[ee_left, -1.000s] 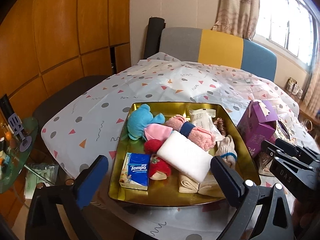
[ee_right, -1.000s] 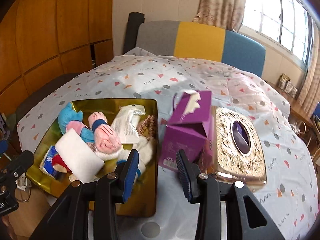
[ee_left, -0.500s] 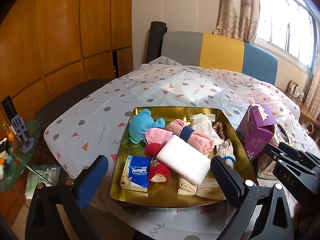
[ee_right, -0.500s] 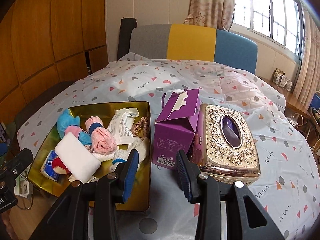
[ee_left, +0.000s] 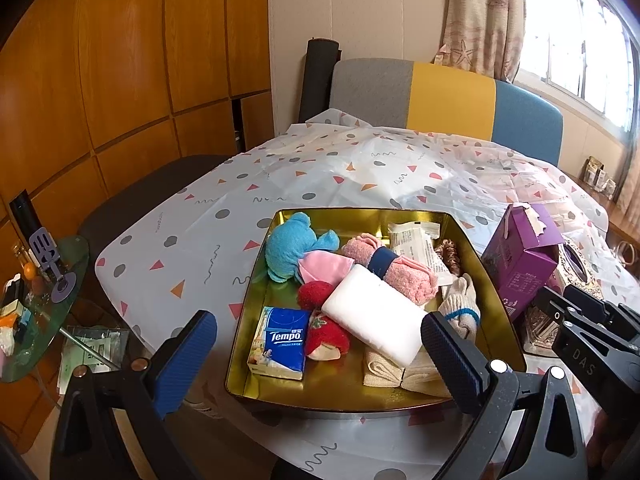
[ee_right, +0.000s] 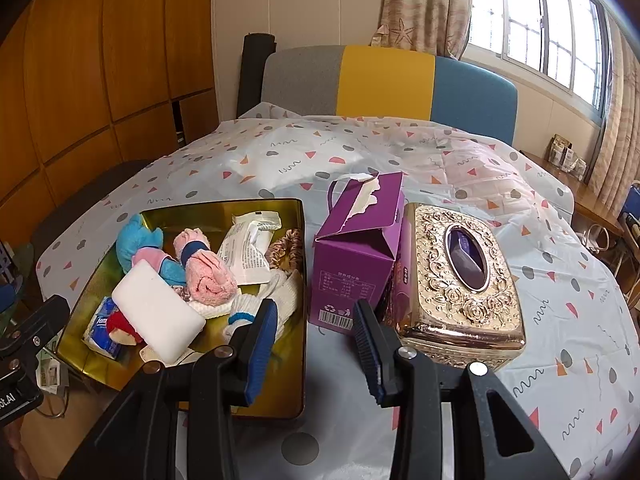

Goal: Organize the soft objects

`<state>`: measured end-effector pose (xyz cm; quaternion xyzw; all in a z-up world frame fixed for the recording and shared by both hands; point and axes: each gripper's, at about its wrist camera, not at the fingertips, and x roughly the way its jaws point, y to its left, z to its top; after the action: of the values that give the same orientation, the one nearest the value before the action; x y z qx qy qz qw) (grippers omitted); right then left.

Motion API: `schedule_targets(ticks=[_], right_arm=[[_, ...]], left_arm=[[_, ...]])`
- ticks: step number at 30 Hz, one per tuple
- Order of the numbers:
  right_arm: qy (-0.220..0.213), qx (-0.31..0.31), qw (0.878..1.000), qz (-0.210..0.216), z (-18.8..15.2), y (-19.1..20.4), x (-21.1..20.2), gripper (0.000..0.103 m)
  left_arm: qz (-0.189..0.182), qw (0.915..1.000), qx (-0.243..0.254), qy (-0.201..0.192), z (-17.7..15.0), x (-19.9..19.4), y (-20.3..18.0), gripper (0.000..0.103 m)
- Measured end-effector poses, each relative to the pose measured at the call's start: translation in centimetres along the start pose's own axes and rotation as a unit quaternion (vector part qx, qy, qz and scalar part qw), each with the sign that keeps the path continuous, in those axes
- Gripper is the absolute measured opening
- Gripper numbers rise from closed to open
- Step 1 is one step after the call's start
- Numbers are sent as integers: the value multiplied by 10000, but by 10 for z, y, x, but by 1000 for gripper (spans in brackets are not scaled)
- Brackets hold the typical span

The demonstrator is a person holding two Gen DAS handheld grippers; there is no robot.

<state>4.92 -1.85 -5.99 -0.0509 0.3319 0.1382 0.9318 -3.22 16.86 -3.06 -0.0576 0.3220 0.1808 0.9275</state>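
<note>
I'm in a home, prob. a living/dining rm: table (ee_right: 560,264) under a plastic cloth w/ dots & triangles, a grey-yellow-blue upholstered seat back (ee_right: 384,80) behind it, wood panel cupboards (ee_left: 120,80) along the left wall, a starfish-print curtain (ee_right: 424,4) by a barred window (ee_right: 560,28). Household bits on the table too: ornate gold tissue box (ee_right: 464,276), purple carton (ee_right: 356,248), gold tray (ee_left: 460,232) of small soft things; cluttered glass side table (ee_left: 24,344) at the left
</note>
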Motion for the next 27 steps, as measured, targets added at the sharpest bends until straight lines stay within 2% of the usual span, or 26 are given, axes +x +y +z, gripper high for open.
schedule_targets(ticks=[27], right_arm=[[80, 13, 10000, 22, -3, 4, 3, 39]], left_arm=[[40, 10000, -37, 66, -3, 2, 4, 103]])
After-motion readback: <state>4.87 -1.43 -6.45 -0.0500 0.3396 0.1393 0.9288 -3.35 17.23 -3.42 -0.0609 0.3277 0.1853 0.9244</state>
